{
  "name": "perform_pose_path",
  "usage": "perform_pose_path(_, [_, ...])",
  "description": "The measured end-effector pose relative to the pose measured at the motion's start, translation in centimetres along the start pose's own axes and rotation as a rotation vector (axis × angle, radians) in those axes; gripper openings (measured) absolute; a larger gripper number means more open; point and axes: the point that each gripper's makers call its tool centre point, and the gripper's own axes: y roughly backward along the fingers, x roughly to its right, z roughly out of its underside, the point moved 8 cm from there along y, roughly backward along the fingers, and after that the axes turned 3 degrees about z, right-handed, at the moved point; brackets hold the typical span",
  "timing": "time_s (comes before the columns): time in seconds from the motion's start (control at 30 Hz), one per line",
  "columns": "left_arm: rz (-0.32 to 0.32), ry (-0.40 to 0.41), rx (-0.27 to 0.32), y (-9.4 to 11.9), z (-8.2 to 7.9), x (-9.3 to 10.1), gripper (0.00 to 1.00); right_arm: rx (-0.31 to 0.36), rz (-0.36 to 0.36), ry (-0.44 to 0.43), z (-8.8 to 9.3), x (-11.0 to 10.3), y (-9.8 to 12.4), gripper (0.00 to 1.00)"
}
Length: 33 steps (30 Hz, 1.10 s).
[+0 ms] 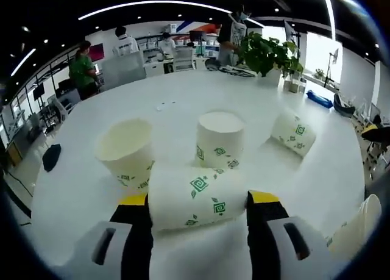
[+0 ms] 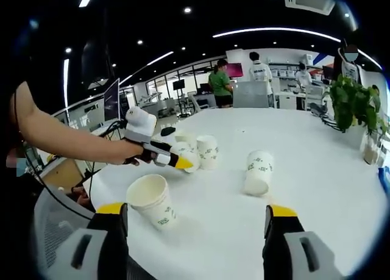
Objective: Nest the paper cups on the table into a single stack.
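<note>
1. Your left gripper is clenched on a sideways paper cup, yellow-tipped jaws pressing both ends of it, low over the white table.
2. Just past that held cup, in the left gripper view, an upside-down cup stands on its rim, green logos on its side.
3. To its left there's an open cup, mouth up and leaning a little, close beside the held one.
4. Off to the right a fourth cup, the fallen cup, lies on its side, apart from the others.
5. At the lower right edge of that view a pale cup rim peeks in; you can't tell more about it.
6. Over in the right gripper view, your right gripper is released, jaws spread wide with nothing between them.
7. Just ahead of its left jaw sits a tilted cup, mouth open toward you.
8. Farther out, your left gripper shows again, arm stretched across, with its cup held at the yellow tip.
9. A potted plant stands at the table's far side, and people are standing beyond it.
</note>
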Motion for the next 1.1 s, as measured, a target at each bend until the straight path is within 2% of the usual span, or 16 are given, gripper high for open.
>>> perform_pose_path(0.43, [-0.007,-0.006,0.024,1.1,0.2,-0.8,0.56,-0.009,-0.013,0.007,0.2,-0.1,-0.1,0.92])
perform_pose_path(1.1, [0.011,-0.030,0.055,3.5,0.8,-0.4,0.55,-0.007,-0.018,0.011,0.0,-0.4,-0.1,0.91])
